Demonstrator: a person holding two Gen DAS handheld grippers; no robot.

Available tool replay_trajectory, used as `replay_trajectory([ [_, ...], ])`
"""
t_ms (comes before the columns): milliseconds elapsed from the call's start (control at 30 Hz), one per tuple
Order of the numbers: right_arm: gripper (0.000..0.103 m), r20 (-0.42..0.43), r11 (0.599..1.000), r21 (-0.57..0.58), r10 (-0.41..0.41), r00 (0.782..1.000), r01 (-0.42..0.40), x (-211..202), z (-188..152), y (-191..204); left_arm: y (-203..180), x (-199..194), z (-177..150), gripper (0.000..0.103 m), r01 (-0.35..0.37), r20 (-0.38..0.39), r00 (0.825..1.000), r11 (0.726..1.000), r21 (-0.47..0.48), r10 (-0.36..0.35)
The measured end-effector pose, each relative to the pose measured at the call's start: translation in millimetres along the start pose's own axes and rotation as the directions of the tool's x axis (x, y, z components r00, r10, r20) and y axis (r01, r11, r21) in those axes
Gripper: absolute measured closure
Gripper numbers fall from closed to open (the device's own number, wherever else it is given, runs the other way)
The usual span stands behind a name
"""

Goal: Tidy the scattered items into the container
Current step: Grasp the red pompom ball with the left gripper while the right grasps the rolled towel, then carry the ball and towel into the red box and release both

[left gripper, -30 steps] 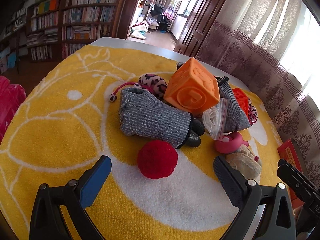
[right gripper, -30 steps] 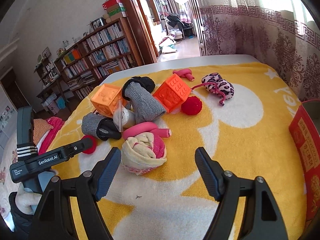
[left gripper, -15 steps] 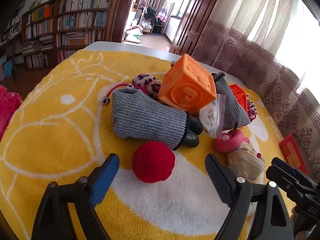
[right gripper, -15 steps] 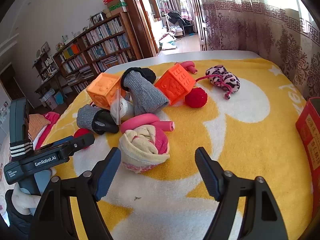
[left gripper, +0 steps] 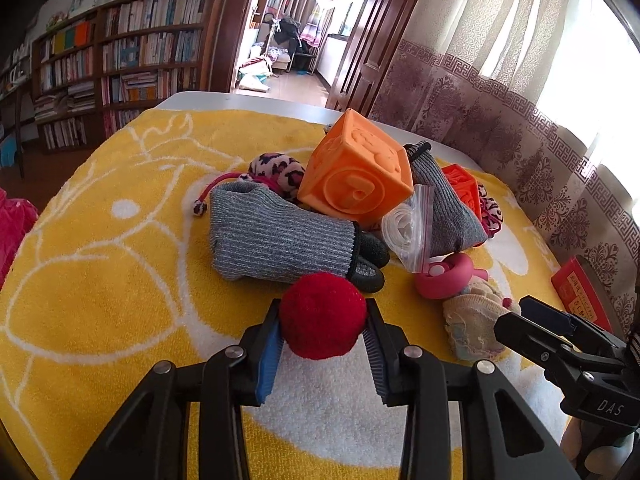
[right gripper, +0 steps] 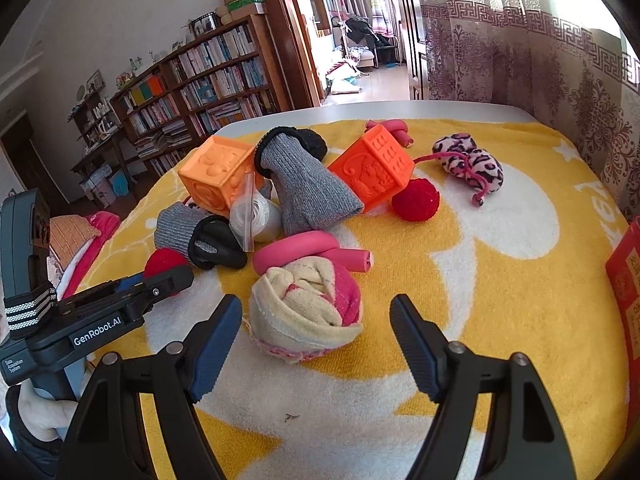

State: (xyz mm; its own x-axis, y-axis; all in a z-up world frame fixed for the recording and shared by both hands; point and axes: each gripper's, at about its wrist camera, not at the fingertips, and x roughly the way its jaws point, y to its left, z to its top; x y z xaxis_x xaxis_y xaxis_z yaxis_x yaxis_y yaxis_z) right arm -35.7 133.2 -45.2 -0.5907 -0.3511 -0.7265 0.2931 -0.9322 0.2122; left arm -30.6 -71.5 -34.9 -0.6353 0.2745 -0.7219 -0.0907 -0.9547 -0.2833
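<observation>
I'm squeezing the left gripper (left gripper: 323,330) onto the red pompom ball (left gripper: 322,315); the jaws have just been closing and both pads are now pressing its sides. The ball is sitting on the yellow towel (left gripper: 100,280), just in front of the grey knit glove (left gripper: 276,240).

I'm holding the right gripper (right gripper: 316,322) wide open, gripping nothing. The rolled cream-and-pink sock (right gripper: 308,312) is lying between its fingers, apart from both pads.

The red box (right gripper: 626,292) is sitting at the right edge of the towel, only partly in view; I can't tell what's inside. It's carrying yellow print, too small to read.

The rest of the pile is lying behind the sock: a pink foam roller (right gripper: 308,250) touching it, a clear zip bag (right gripper: 254,216) with something white inside, a light orange embossed cube (right gripper: 216,178), a second grey glove (right gripper: 304,188) leaning between that cube and a darker orange cube (right gripper: 374,168), a second red pompom (right gripper: 415,200) against that cube, and a leopard-print pouch (right gripper: 470,162) further right.

The left tool's body is reading "GenRobot.AI"; the right tool's is reading "DAS".
</observation>
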Motion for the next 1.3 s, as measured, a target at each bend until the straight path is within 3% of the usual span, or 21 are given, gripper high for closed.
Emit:
replay_trajectory([
  [67,0.024,-0.012,1.000,-0.015,-0.009,1.000,0.009,8.0,-0.5,1.5,0.0,-0.2,-0.5,0.063,0.001,0.003,1.000,1.000,0.002,-0.001],
  [100,0.027,-0.022,1.000,-0.021,0.004,1.000,-0.004,10.4,-1.4,2.8,-0.5,0.2,-0.4,0.063,0.001,0.004,1.000,1.000,0.004,-0.001],
  [133,0.038,-0.027,0.999,-0.020,0.027,0.999,-0.027,10.6,-1.7,3.6,-1.2,0.0,-0.7,0.063,0.003,0.005,1.000,1.000,0.007,-0.003],
  [233,0.043,0.003,0.999,-0.050,-0.003,1.000,0.003,3.1,-4.1,9.0,-2.5,-1.9,-1.2,0.063,0.009,0.012,1.000,1.000,0.012,-0.009],
  [600,0.043,0.154,0.997,-0.026,-0.073,0.985,0.078,-53.3,-8.3,-5.7,-22.2,-14.4,-1.6,0.063,0.051,0.037,0.998,0.998,0.040,-0.053],
  [1067,0.043,0.222,0.980,0.130,-0.174,0.959,0.148,-105.7,-13.5,-72.6,-84.9,-20.9,-3.4,0.063,0.122,0.023,0.992,0.980,0.158,-0.127],
  [1300,0.043,0.265,0.957,0.216,-0.248,0.932,0.193,-136.7,-19.6,-109.4,-129.0,-12.1,-7.0,0.063,0.170,-0.021,0.985,0.957,0.237,-0.170],
])
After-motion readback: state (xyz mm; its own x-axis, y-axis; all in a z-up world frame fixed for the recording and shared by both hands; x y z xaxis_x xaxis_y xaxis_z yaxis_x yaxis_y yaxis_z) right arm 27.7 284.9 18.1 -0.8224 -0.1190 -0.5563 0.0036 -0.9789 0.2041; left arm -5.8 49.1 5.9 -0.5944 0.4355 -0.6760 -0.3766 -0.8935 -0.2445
